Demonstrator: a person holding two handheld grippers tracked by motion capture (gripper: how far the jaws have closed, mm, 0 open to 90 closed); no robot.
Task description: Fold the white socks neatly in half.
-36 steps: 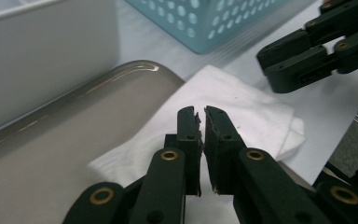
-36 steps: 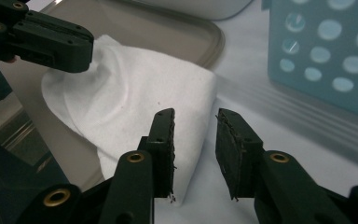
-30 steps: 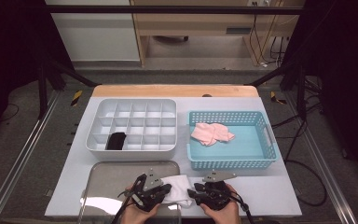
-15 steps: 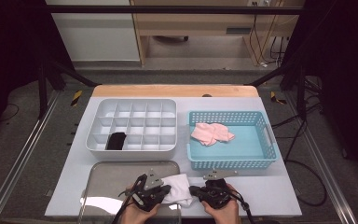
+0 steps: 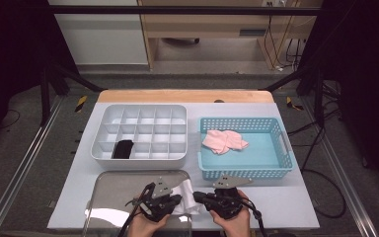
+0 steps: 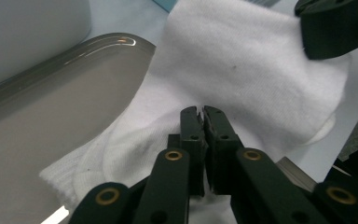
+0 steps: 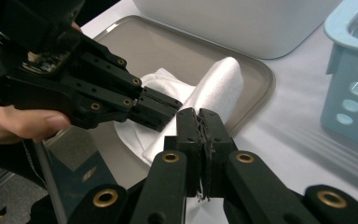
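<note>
Grippers at the near edge of the table, both working one white knitted sock (image 5: 183,196). The sock lies partly on the grey metal tray (image 5: 123,185) with rounded corners and partly over the tray's right rim, reaching toward the pale tabletop (image 5: 286,197). The left gripper (image 5: 170,201), held in the person's left hand (image 5: 143,227), has its two black jaws pressed together on a fold of the sock; in the left gripper view the fabric (image 6: 242,79) bunches around the closed tips (image 6: 203,114). The right gripper (image 5: 200,197), held in the right hand (image 5: 234,222), likewise has its jaws together, pinching the sock's near edge; white threads show between the tips in the right gripper view (image 7: 202,122), and the sock (image 7: 214,84) rises from there in a soft roll toward the tray's far rim (image 7: 261,70). The two grippers stand just beside each other, tips nearly meeting over the cloth. Behind the tray sits a white plastic organiser box with a grid of square compartments (image 5: 140,133); a black folded item (image 5: 123,149) fills one compartment in its front row, second from the left. To the right, a light blue perforated plastic basket (image 5: 276,148) holds a pink crumpled cloth (image 5: 223,141).
</note>
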